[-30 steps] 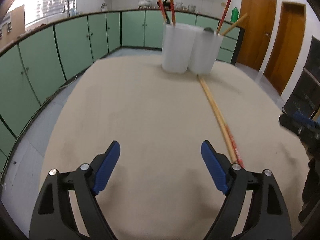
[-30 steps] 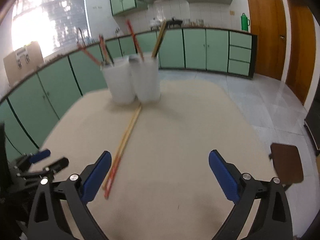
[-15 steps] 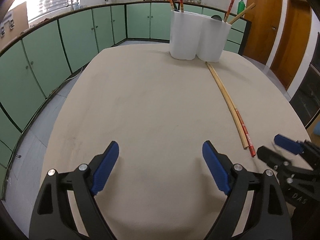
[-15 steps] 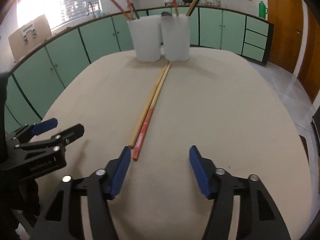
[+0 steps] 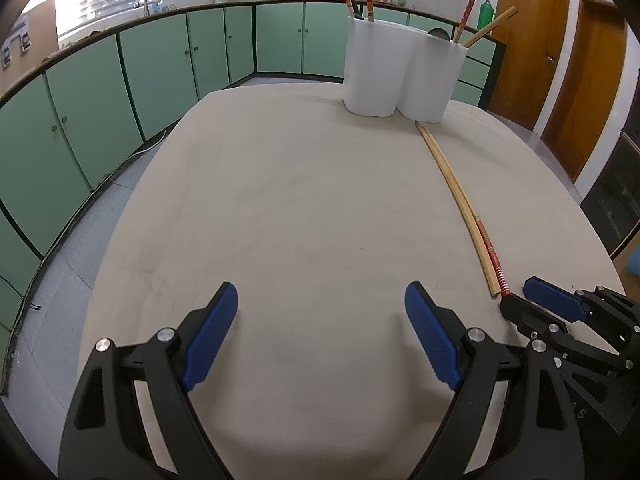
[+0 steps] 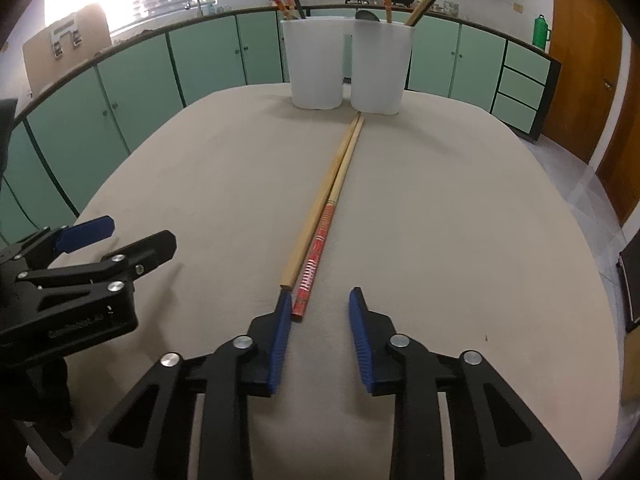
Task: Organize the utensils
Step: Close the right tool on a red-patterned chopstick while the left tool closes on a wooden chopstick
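Two long chopsticks lie side by side on the beige table [image 6: 460, 220]: a plain wooden one [image 6: 320, 208] and a red-patterned one [image 6: 318, 248], pointing toward two white cups. The left cup [image 6: 316, 64] and right cup [image 6: 380, 68] at the far edge each hold chopsticks. My right gripper [image 6: 320, 304] is open, partly narrowed, its tips at the near ends of the two chopsticks, nothing held. My left gripper [image 5: 322, 308] is wide open and empty over bare table. The chopsticks [image 5: 460, 196] lie to its right, with the right gripper [image 5: 532, 300] at their near end.
Green cabinets [image 5: 100, 92] ring the room beyond the table's edge. Wooden doors [image 5: 560, 60] stand at the right. The left gripper [image 6: 120, 244] shows at the left of the right wrist view.
My right gripper has moved forward to the near ends of the chopsticks and its jaws have narrowed. My left gripper has stayed wide open, shifting slightly.
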`<control>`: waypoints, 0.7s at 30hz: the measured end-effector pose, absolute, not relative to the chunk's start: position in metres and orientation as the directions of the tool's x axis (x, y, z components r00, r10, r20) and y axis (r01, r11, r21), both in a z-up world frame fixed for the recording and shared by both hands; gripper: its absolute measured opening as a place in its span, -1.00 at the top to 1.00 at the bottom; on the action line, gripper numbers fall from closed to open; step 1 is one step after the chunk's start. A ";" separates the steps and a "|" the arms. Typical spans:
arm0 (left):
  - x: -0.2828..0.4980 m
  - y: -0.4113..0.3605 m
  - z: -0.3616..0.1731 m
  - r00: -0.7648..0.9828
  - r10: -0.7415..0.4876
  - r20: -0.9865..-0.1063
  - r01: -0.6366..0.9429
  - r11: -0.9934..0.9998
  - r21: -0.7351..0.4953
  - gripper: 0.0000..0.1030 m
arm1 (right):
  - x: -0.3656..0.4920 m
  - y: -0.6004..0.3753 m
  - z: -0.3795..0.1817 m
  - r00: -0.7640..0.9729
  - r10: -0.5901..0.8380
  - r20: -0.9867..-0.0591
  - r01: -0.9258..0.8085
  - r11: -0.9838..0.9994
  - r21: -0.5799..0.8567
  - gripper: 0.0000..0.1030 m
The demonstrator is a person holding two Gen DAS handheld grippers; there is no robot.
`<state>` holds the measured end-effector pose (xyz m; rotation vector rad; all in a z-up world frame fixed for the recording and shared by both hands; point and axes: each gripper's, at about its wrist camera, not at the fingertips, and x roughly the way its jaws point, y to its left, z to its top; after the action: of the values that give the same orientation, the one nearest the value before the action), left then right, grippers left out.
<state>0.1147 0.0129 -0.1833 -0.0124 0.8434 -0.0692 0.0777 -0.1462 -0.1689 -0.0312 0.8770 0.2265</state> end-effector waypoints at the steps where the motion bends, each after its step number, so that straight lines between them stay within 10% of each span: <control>1: 0.115 0.012 -0.183 0.663 -0.065 -0.746 0.057 0.998 -0.037 -0.62 | 0.078 -0.146 -0.169 0.615 0.192 -0.765 -0.216 0.974 0.071 0.72; 21: 0.114 -0.041 -0.183 0.646 -0.159 -0.746 0.169 0.984 -0.064 -0.61 | 0.086 -0.206 -0.168 0.637 0.146 -0.757 -0.092 0.989 0.113 0.89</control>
<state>0.1140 -0.0408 -0.1835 0.0114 0.8479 -0.1866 0.0863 -0.2059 -0.1684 0.0661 0.8696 0.1361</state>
